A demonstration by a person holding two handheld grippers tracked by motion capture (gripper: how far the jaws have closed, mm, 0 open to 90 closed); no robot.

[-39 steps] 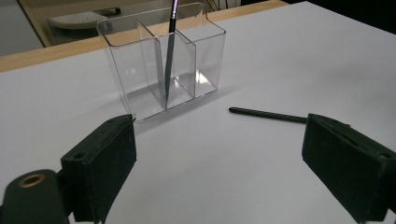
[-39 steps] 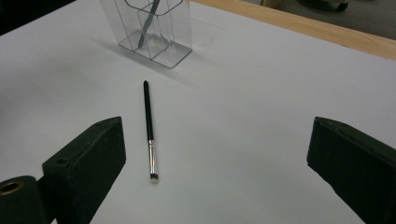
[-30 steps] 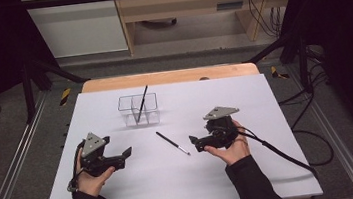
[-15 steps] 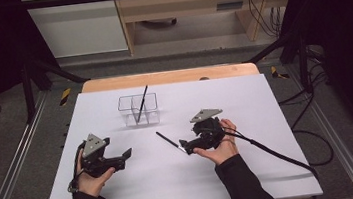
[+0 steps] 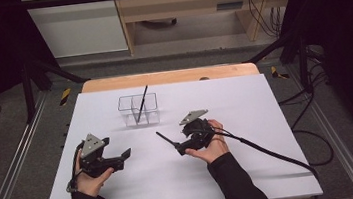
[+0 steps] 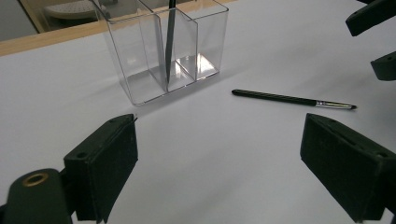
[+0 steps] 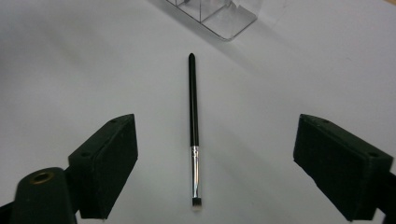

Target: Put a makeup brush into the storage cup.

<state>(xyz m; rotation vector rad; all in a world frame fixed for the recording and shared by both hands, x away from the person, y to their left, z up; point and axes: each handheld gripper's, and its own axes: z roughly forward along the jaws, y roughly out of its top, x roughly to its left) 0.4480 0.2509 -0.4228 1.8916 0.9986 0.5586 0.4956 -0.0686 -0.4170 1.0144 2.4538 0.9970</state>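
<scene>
You wear long black sleeves point(image 5: 234, 181) down to both wrists. Each hand carries a matte black two-jaw gripper: the left gripper point(image 5: 126, 154) and the right gripper point(image 5: 178, 148) are each topped by a grey three-cornered plate point(image 5: 90, 144). A thick black cable point(image 5: 271, 151) trails from the right one. The blocky black jaw pads point(image 7: 108, 163) have small round screw recesses, with a brass-coloured ring point(image 7: 41, 178) beside one pad.

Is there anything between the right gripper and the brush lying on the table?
Nothing visible. The brush lies alone on bare white table, lined up between the open jaws of the right gripper, which do not touch it yet.
</scene>
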